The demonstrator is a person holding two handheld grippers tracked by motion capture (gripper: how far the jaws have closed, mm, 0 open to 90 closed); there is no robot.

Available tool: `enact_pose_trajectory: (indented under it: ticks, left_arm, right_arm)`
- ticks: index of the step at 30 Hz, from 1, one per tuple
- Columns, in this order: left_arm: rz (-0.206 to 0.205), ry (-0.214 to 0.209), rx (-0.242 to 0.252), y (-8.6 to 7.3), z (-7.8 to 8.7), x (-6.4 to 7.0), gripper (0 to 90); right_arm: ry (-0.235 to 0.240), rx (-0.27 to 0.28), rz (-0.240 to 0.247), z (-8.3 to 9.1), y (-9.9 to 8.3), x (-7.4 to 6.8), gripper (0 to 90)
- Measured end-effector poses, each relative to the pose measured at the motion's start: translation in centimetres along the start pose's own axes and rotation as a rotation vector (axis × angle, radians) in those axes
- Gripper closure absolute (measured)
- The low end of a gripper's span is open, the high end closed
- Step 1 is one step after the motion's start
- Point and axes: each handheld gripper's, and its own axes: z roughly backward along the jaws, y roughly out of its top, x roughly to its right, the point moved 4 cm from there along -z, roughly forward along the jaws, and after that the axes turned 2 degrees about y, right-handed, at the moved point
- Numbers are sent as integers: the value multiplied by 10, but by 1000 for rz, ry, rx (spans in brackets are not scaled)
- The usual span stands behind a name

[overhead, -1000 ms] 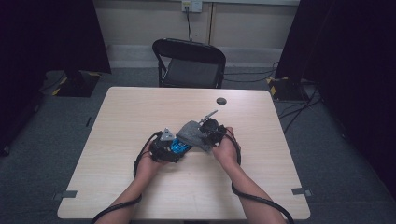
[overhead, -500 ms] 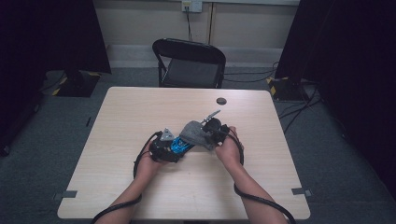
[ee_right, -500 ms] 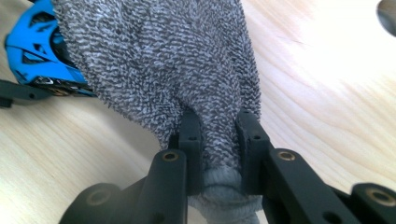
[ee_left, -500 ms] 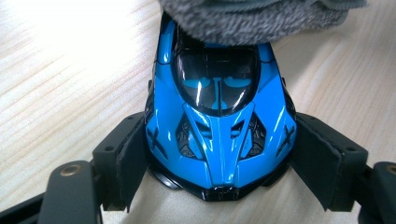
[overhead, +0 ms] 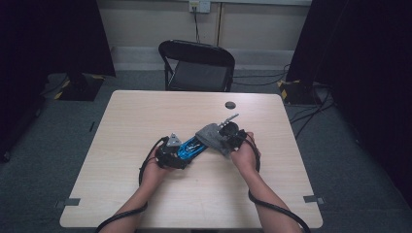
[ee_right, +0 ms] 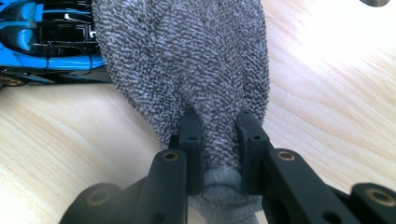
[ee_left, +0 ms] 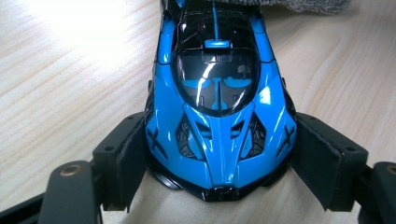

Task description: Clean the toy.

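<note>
Left hand-held gripper (ee_left: pixel 219 186) clamps the nose of the blue toy car (ee_left: pixel 217 93), mid-tabletop (overhead: pixel 145 116). Right hand-held gripper (ee_right: pixel 218 135) pinches the grey cloth (ee_right: pixel 187 60), draped over the car's far end.

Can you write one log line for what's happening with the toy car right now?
left tool: shut on blue toy car | right tool: shut on grey cloth | cloth lies over car's far end

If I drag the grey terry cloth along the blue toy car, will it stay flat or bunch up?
Probably bunch. The grey terry cloth looks floppy: it pinches into folds where the right gripper clamps it. Its looped pile may snag on the blue toy car, whose roof has fins. The left gripper braces the nose, so the car should hold.
</note>
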Motion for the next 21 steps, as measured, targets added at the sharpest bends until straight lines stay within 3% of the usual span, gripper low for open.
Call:
enact_pose_trajectory:
  ticks: [6,12,21]
  left_arm:
    - [0,0,0,0,0,0,235]
    - [0,0,0,0,0,0,235]
    - [-1,0,0,0,0,0,235]
  right_arm:
    - [-7,1,-10,-2,-1,5,758]
    - [-13,1,-51,-2,-8,17,758]
    - [-18,2,-62,0,-15,25,757]
